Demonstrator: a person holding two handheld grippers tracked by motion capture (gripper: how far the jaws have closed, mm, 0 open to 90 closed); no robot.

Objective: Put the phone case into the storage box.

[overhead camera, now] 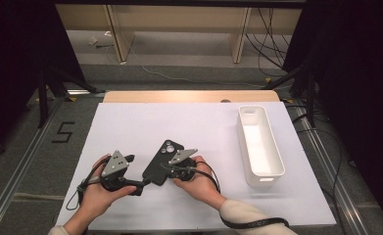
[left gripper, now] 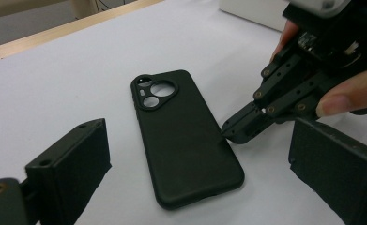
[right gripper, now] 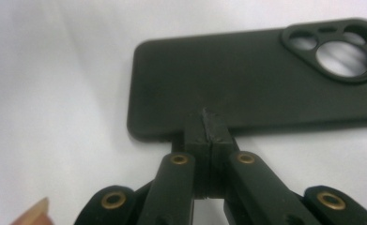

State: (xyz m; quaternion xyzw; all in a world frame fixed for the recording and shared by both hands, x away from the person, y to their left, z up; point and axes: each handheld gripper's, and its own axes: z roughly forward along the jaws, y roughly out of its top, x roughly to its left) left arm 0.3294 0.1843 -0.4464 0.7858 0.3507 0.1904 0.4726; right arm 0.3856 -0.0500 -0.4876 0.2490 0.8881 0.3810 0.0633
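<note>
Logging item: flat matte-black rubbery phone case (left gripper: 183, 136) on white worktop (overhead camera: 145, 127); my right claw (left gripper: 230, 130) pressed together at its edge, left claw (left gripper: 195, 178) spread. Risk: pushing could skid it away.

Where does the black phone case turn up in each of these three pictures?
High view: the black phone case lies on the white sheet, left of centre, between the two hands.
Left gripper view: the case lies mid-picture, camera cutout toward the top.
Right gripper view: it spans the upper right, lying sideways.
Shared landmark: the right tool, tips closed against the case's long edge.
</note>
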